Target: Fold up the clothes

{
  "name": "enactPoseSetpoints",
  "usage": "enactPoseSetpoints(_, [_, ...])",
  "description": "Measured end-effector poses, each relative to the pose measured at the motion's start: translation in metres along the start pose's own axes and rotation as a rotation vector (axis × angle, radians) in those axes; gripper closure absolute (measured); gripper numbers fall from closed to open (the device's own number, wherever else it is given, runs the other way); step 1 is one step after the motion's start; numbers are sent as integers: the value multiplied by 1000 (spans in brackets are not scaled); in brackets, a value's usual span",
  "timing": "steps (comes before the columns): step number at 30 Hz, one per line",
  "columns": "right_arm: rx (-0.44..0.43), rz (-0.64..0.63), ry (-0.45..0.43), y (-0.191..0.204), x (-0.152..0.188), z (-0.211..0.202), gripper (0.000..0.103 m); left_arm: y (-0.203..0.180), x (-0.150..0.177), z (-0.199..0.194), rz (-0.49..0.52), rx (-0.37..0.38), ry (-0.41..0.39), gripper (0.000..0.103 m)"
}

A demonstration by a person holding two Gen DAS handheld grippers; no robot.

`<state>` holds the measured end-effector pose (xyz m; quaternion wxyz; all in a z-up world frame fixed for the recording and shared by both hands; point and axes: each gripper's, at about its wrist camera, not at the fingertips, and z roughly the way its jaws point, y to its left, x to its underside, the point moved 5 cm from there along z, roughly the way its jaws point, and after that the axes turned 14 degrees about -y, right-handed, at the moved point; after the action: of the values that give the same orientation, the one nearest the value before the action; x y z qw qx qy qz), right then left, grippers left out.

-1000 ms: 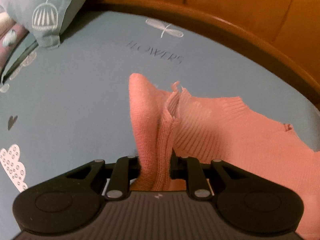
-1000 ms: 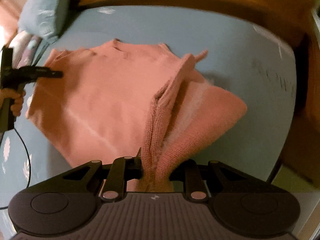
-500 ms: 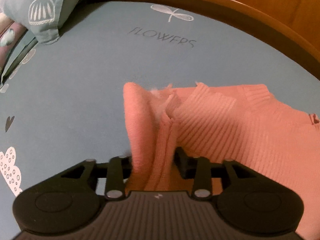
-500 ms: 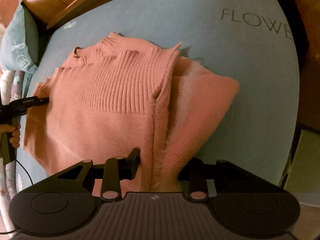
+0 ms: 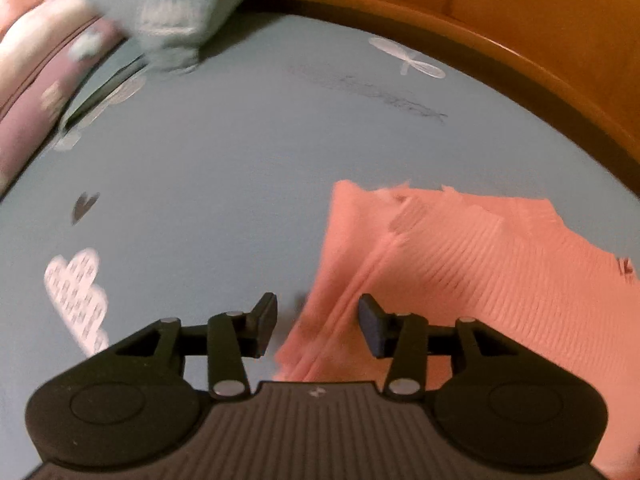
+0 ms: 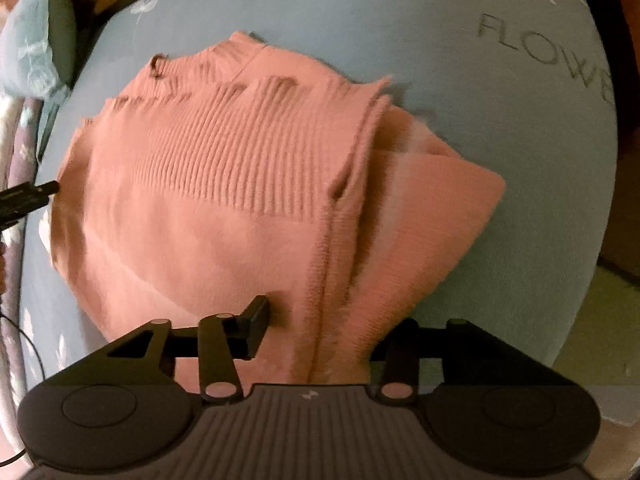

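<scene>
A salmon-pink knit sweater (image 6: 224, 200) lies folded on the blue bed sheet (image 5: 200, 200), its ribbed hem turned up over the body. In the left wrist view the sweater's left edge (image 5: 460, 264) runs down between the fingers of my left gripper (image 5: 318, 318). Those jaws are opening and neither pad presses the cloth. My right gripper (image 6: 328, 328) stands over the sweater's right fold. Its jaws are opening too, the left pad is off the knit, and the right fingertip is hidden behind the fold. The left gripper's tip (image 6: 36, 194) shows at the sweater's far left edge.
A pale blue pillow (image 5: 160, 12) and a purple quilt (image 5: 36, 92) lie at the bed's far left. A wooden bed frame (image 5: 520, 60) curves along the back. On the right the mattress ends and the floor (image 6: 592, 320) shows. A black cable (image 6: 24, 340) hangs at the left.
Both grippers were shut on raised folds of the sweater and have opened. The cloth has dropped flat onto the bed, and the left gripper has shifted left off the sweater's edge.
</scene>
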<state>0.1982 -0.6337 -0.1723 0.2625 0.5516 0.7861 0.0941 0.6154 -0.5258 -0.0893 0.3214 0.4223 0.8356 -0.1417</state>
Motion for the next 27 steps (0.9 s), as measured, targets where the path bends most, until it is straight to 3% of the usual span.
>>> enactPoseSetpoints(5, [25,-54,0,12,3,4,40,-13,25,-48,64,26,-24,58])
enactPoseSetpoints(13, [73,-66,-5,6,13,-19,40,-93,93,-107,185,177,-38,58])
enactPoseSetpoints(16, [99,-74,-31,3,14,-40,40,-125,107,-128,174,270,-30,58])
enactPoseSetpoints(22, [102,31,-151,-30,3,-73,40,-175,117,-158,147,381,-73,53])
enactPoseSetpoints(27, [-8,234,-173,-75,-13,-58,40,-216,132,-157,100,483,-53,53])
